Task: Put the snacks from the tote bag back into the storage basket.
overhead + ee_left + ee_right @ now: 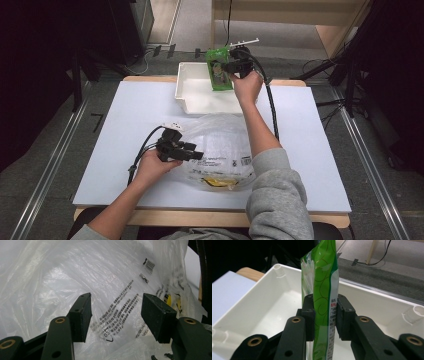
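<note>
My right gripper [231,69] is shut on a green snack packet [218,68] and holds it upright over the white tray [192,95] at the table's far side. In the right gripper view the green packet [323,285] stands edge-on, pinched between both jaws, above the white tray [262,312]. My left gripper [199,154] stands open at the left edge of a clear plastic bag [222,142] in the middle of the table. In the left gripper view the jaws are spread apart before the crinkled bag [82,275], with printed text on it and nothing between them.
Something yellow [220,182] lies inside the bag near its front end. The white board [125,115] covers the table, with bare room at left and right. A black cable [272,107] trails from the right gripper along the forearm. Dark stands flank the table.
</note>
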The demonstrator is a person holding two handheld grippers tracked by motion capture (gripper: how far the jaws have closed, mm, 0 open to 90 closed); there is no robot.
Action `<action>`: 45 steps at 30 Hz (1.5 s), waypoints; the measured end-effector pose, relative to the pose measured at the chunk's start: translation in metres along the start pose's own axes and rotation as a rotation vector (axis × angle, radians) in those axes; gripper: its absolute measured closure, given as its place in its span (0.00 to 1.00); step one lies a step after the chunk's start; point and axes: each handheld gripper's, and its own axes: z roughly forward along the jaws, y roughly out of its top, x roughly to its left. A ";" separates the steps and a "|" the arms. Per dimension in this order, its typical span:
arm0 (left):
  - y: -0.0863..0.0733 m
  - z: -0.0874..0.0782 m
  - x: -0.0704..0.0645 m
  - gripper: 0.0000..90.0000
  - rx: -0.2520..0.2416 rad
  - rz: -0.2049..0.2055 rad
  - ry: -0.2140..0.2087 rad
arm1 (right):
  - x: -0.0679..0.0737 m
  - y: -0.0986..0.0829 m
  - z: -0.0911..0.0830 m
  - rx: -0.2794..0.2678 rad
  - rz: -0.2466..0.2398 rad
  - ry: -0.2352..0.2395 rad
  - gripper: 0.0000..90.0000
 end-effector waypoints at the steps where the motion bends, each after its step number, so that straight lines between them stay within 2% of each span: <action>1: 0.000 0.000 0.000 0.47 0.000 0.000 0.000 | 0.000 0.000 0.000 0.000 0.000 0.000 0.82; 3: 0.000 0.001 -0.001 0.47 0.003 0.006 0.005 | 0.001 0.000 0.006 -0.003 -0.011 -0.013 0.82; 4: 0.000 0.001 -0.001 0.47 0.004 0.003 0.004 | 0.001 -0.001 0.011 -0.019 0.001 -0.010 0.82; 8: 0.000 0.001 -0.001 0.47 0.002 0.002 -0.001 | -0.001 -0.003 0.019 -0.023 0.022 -0.006 0.82; 11: 0.000 0.001 0.001 0.47 0.002 -0.013 -0.018 | -0.002 -0.008 0.029 -0.015 0.015 -0.032 0.82; 16: 0.000 0.001 0.001 0.47 0.005 -0.016 -0.023 | -0.002 -0.014 0.033 -0.033 0.005 -0.041 0.82; 21: 0.000 0.002 0.001 0.47 0.008 -0.018 -0.022 | 0.001 -0.018 0.033 -0.035 -0.041 -0.055 0.82; 24: -0.001 0.003 0.001 0.47 0.006 -0.018 -0.024 | 0.001 -0.023 0.033 -0.037 -0.044 -0.056 0.82; 29: -0.001 0.003 0.000 0.47 0.008 -0.017 -0.023 | -0.006 -0.034 0.036 0.011 -0.020 -0.046 0.81; 30: 0.000 0.004 0.000 0.47 0.009 -0.016 -0.022 | -0.007 -0.037 0.039 0.035 -0.017 -0.047 0.81; 35: -0.001 0.003 0.001 0.47 0.009 -0.018 -0.023 | -0.007 -0.033 0.041 0.052 -0.010 -0.034 0.81; 45: -0.001 0.002 0.001 0.47 0.008 -0.018 -0.020 | 0.004 -0.024 0.053 0.090 -0.035 -0.061 0.79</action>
